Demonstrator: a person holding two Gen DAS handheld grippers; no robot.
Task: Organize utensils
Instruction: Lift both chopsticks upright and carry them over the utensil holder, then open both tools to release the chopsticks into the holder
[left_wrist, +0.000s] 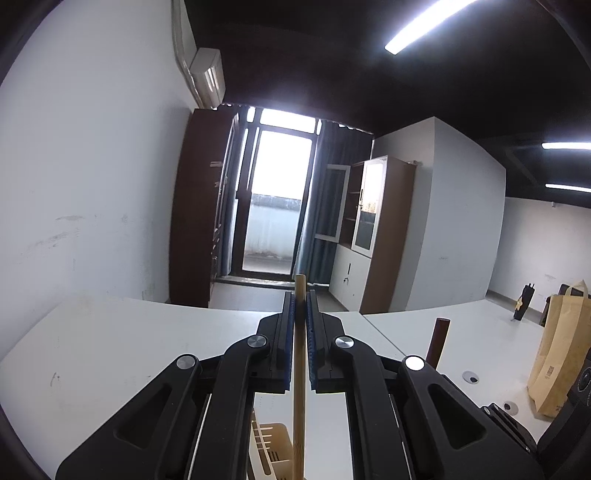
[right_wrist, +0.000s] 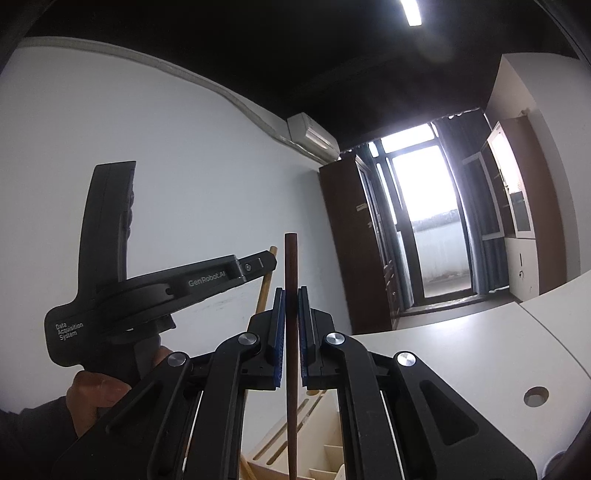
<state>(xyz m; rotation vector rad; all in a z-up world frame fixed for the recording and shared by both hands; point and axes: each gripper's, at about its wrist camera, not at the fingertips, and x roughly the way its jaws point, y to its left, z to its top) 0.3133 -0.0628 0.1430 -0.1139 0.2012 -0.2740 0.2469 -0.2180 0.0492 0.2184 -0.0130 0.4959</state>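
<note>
My left gripper (left_wrist: 300, 295) is shut on a light wooden utensil handle (left_wrist: 299, 387) that stands upright between the pads. Its lower end drops toward a pale wooden slotted holder (left_wrist: 271, 443) below. My right gripper (right_wrist: 291, 291) is shut on a dark brown utensil handle (right_wrist: 291, 325), also upright, above the same wooden holder (right_wrist: 295, 443). The dark handle also shows in the left wrist view (left_wrist: 439, 341). The left gripper (right_wrist: 271, 260) with its light handle (right_wrist: 265, 288) shows at the left of the right wrist view. The utensil heads are hidden.
A white table (left_wrist: 110, 343) runs toward the window wall. A brown paper bag (left_wrist: 557, 354) and a dark object (left_wrist: 522, 302) stand at the right. Cable holes (left_wrist: 470, 376) sit in the tabletop. A hand (right_wrist: 99, 395) holds the left gripper.
</note>
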